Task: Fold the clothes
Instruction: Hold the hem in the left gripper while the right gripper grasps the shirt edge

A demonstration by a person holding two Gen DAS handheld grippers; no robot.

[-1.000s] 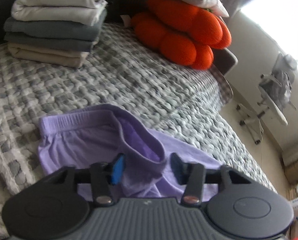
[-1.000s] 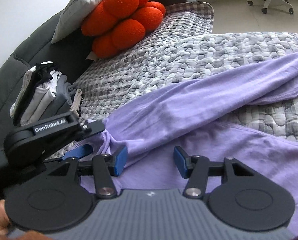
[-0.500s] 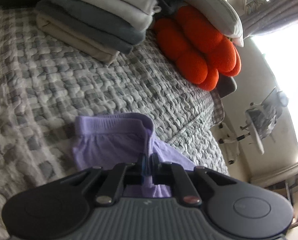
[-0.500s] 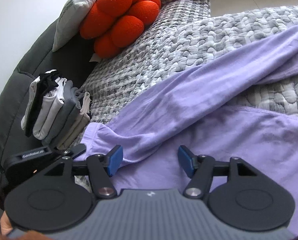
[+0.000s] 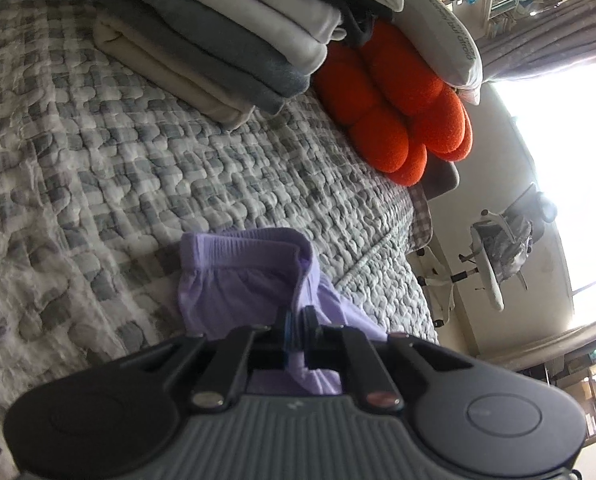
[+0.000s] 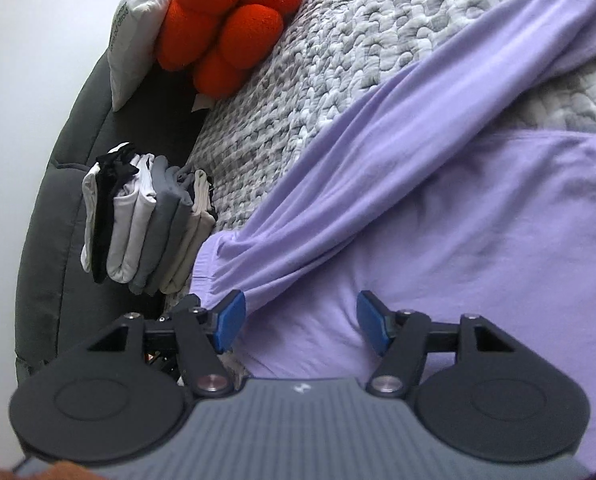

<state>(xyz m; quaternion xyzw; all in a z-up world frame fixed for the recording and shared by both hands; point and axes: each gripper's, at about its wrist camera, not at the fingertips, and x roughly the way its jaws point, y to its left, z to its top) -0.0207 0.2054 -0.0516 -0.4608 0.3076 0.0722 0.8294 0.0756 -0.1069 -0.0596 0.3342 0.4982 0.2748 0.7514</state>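
Right now our left tongs [image 5: 296,326] are clenched on a fold of the lilac garment [image 5: 241,280], near its ribbed hem, which is bunched up over the grey-and-white quilt [image 5: 97,168]. Our right tongs [image 6: 298,322] stand released, their blue pads [image 6: 229,320] apart above the garment's flat body [image 6: 478,240], nothing pinched between them. One long sleeve [image 6: 398,120] runs diagonally across the quilt. Beyond, a stack of folded clothes [image 5: 225,32] sits against the dark sofa back [image 6: 57,216], beside an orange bobbled cushion [image 5: 402,108] and a pale pillow [image 5: 438,28].
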